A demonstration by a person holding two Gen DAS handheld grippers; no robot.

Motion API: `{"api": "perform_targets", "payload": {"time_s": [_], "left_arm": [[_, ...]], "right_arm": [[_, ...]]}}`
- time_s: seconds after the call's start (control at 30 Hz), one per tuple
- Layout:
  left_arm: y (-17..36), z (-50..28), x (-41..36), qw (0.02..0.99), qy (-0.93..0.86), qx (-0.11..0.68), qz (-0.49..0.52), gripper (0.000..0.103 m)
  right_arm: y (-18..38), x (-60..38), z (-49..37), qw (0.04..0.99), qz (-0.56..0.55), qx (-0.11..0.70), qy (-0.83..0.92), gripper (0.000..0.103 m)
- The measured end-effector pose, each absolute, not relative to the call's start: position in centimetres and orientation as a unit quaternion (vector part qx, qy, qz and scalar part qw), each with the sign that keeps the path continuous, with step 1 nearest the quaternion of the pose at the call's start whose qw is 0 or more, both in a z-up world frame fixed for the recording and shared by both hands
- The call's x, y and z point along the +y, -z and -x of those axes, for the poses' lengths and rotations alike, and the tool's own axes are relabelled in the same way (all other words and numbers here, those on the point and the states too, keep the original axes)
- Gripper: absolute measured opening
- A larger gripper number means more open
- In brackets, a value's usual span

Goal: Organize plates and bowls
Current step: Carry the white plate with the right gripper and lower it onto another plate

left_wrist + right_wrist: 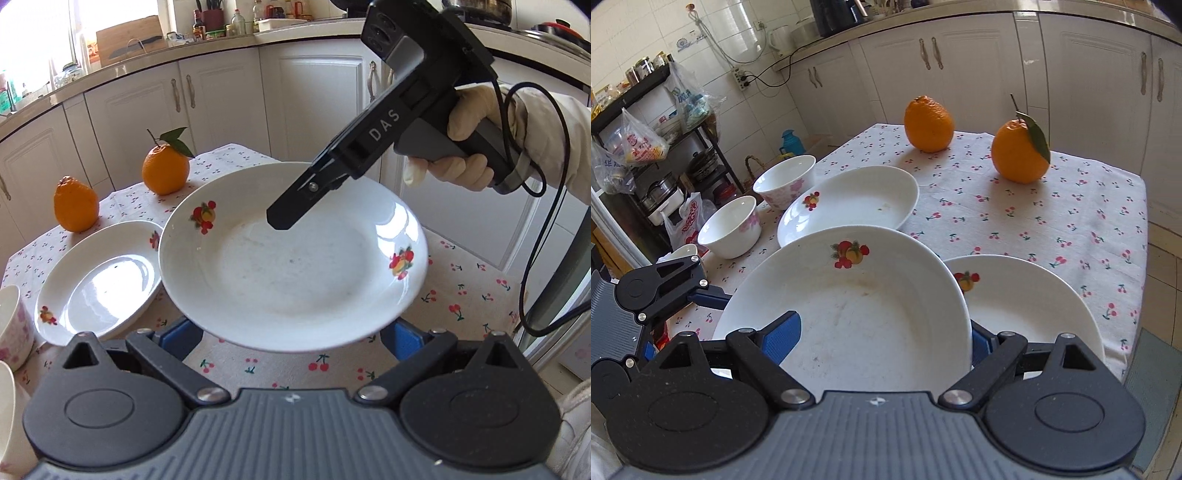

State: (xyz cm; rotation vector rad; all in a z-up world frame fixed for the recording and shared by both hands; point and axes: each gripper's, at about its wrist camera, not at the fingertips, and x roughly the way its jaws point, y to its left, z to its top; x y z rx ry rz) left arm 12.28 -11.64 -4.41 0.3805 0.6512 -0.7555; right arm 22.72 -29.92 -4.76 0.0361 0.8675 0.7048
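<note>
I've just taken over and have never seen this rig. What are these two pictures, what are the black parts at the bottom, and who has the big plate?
There is no robot here. A person holds a hand tool with two blue-tipped fingers in each gloved hand, and each tool carries a camera looking along its fingers. One picture comes from the left gripper, the other from the right gripper; the black parts are the tools' own bodies.

On the cherry tablecloth lie a second plate, a third plate, a near bowl, a far bowl and two oranges.

The lifted plate seems pinched at its rim by the right gripper. The left fingers reach wide apart beneath it.
</note>
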Motion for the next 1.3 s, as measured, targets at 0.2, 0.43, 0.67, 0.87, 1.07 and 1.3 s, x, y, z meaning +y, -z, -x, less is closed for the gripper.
{"api": "perform_targets", "payload": {"time_s": [0.2,0.43,0.67,0.87,1.07,1.3], "left_arm": [[4.8,-13.3,-13.1,0.852,0.376,0.314,-0.184,0.101],[5.1,-14.2,-14.2,0.847,0.384,0.318,-0.182,0.101],[5.1,-15.3,-14.9,0.845,0.389,0.323,-0.172,0.101],[5.2,-16.1,-15.7,0.844,0.389,0.326,-0.175,0.101],[5.6,-16.9,-16.3,0.84,0.392,0.333,-0.173,0.101],[5.9,-17.4,-16.5,0.838,0.393,0.339,-0.168,0.101]], "right_arm": [[5.4,-32.0,-23.1,0.852,-0.029,0.415,-0.317,0.093],[6.1,-33.3,-23.8,0.856,-0.037,0.418,-0.303,0.093],[6.4,-34.1,-24.2,0.859,-0.042,0.418,-0.292,0.093],[6.7,-34.7,-24.5,0.862,-0.045,0.42,-0.281,0.093],[7.1,-35.3,-24.9,0.863,-0.05,0.424,-0.269,0.093],[7.5,-35.8,-25.0,0.863,-0.051,0.432,-0.257,0.093]]}}
